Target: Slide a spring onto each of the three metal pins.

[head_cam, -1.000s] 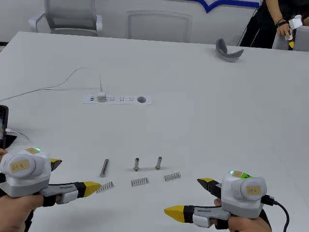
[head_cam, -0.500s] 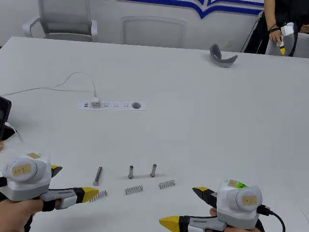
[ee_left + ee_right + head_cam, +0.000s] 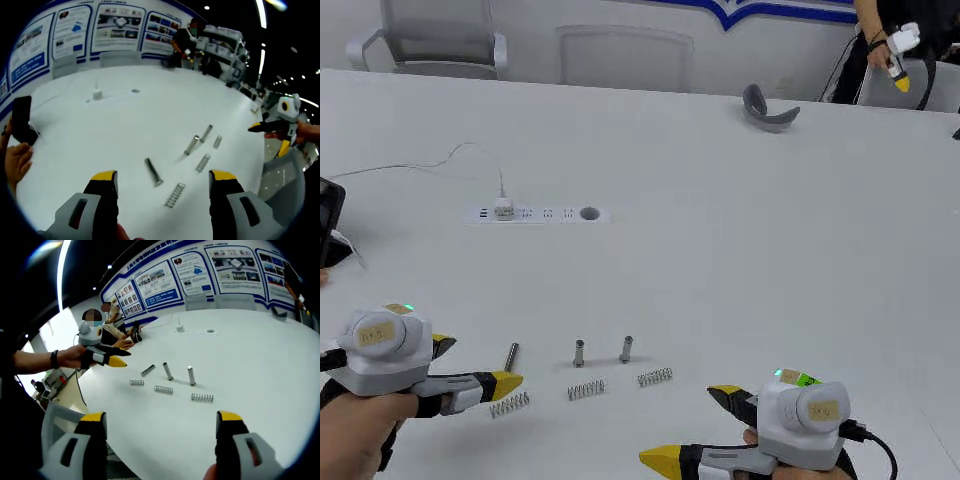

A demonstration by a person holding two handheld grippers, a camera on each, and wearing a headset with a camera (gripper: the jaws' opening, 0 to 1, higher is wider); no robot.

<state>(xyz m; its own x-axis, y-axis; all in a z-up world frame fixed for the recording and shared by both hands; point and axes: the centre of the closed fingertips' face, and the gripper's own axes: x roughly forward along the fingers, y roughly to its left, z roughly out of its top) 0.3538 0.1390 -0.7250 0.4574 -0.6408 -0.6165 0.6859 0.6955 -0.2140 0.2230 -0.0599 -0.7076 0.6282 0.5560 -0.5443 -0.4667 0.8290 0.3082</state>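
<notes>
Leftmost pin flat, long axis front-to-back

A white table is spanning the work area. A grey chair is standing at its far left edge, with a second chair beside it on the right. Blue-framed poster panels are lining the far wall. Ceiling strip lights are shining above shelving at the right.
</notes>
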